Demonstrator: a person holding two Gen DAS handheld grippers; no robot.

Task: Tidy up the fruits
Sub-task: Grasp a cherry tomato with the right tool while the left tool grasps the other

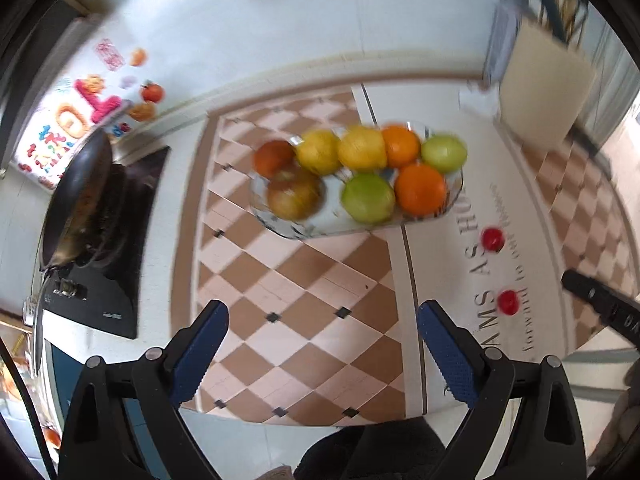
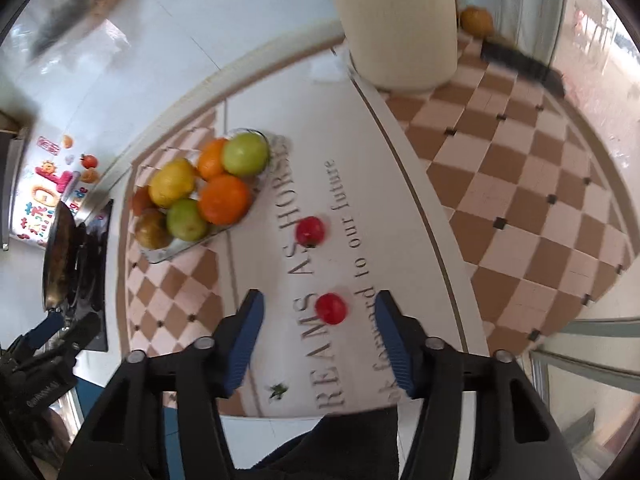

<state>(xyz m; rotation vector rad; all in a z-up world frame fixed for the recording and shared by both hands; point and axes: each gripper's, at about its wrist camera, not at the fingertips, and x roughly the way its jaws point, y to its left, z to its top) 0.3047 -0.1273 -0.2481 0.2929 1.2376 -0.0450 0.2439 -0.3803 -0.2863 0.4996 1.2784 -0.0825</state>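
While both tongs are held agape and empty, the nearer small round red fruit (image 2: 331, 308) is framed just ahead of the right tongs (image 2: 318, 336), well apart from the left tongs (image 1: 322, 354).

Brown-and-cream checkered cloth (image 1: 296, 280) — two red fruits (image 2: 331, 308) on its white lettered band; the tray (image 1: 288, 226) holds orange, yellow, green fruit.

Table (image 1: 304, 280) had a checkered brown/cream cloth w/ a white lettered band. On it: glass fruit plate (image 1: 456, 188) on the checks, edge reaching the white band; 2 small red fruits on the lettering, far one (image 2: 310, 231) near the plate, near one (image 2: 331, 308) apart from it; cream ribbed container (image 2: 396, 20) at the far edge.
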